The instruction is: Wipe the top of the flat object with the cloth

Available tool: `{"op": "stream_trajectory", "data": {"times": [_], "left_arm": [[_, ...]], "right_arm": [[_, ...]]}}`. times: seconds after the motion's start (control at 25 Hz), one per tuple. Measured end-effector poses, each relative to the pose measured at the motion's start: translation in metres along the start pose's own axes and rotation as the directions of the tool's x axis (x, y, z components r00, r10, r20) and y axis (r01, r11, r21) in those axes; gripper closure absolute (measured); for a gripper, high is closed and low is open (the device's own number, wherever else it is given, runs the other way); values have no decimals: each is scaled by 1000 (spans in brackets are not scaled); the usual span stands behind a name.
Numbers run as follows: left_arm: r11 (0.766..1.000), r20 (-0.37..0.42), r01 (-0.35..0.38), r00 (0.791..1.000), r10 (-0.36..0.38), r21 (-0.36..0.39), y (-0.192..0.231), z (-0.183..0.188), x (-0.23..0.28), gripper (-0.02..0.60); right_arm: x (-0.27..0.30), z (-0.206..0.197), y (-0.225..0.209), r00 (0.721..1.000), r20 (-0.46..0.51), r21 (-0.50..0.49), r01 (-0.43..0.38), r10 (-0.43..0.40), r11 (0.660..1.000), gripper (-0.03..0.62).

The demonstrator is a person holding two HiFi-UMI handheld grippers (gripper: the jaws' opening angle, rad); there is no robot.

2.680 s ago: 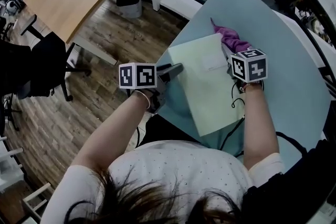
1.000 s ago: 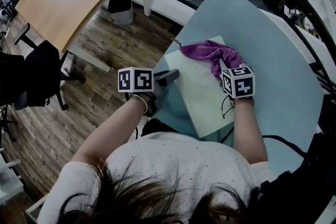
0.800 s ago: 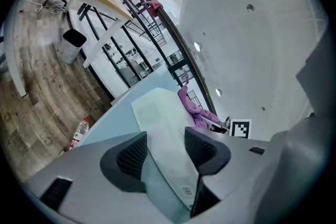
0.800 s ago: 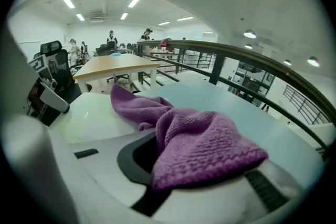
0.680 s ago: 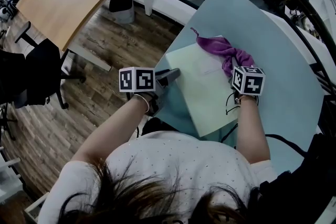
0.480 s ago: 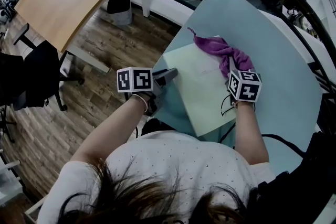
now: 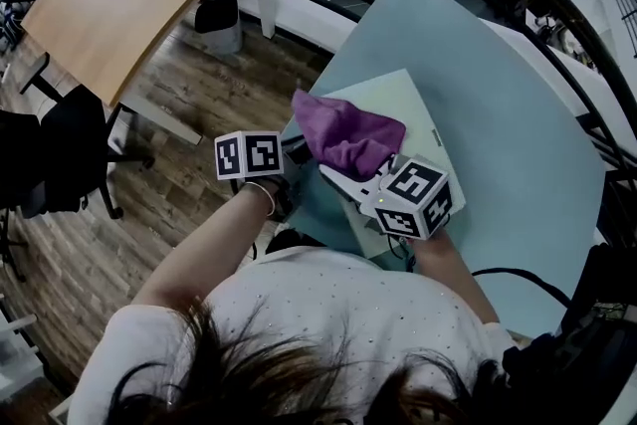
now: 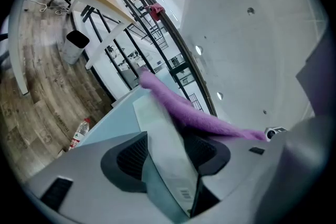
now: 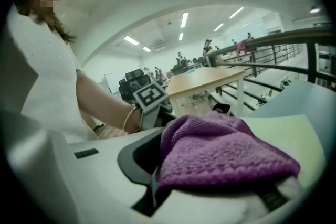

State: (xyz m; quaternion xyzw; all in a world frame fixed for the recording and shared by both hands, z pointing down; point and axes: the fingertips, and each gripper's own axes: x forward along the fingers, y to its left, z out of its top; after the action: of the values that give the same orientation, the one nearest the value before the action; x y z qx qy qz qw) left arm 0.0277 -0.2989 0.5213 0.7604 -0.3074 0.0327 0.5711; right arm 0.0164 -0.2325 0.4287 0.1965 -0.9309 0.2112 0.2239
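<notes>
You are in the middle of the wipe, not at its end. Your right gripper (image 9: 205, 181) has its jaws clamped on the bunched purple cloth (image 7: 343, 134), which fills the gap between them and spills forward over the jaw tips. The cloth lies spread on the left part of the flat object (image 7: 423, 109), a pale green board lying flat on the light blue table (image 7: 498, 114), near its left edge. Your left gripper (image 8: 170, 147) grips the board's left edge: the jaws stand fairly wide, but the board's edge fills the space between the pads, so I read this as a steadying hold rather than an empty gripper.

What looks done: the cloth is picked up, it is on the top face, and the board is pinned so it should not slide.

What is left is harder to judge. The far and right stretches of the top lie bare, well apart from the cloth, and no dirt or streak shows there or anywhere else, so you cannot tell from here whether they are already clean. I would treat those stretches, and the strip under your left jaws, as still to cover.
</notes>
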Motion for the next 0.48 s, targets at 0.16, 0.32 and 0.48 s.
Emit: {"op": "stream_trajectory", "data": {"times": [0.16,0.32,0.48], "left_arm": [[1000,1,0,1000,0,3,0,-1,-1,364],[1000,6,-5,1000,5,9,0,0,-2,365],[1000,-1,-6,1000,6,5,-1,1,0,365]], "right_arm": [[16,-43,-7,974,-192,-99,99,-117,990,569],[13,-51,-35,942,-238,-150,206,-238,967,569],[-5,-53,-65,919,-232,-137,294,-320,946,569]]}}
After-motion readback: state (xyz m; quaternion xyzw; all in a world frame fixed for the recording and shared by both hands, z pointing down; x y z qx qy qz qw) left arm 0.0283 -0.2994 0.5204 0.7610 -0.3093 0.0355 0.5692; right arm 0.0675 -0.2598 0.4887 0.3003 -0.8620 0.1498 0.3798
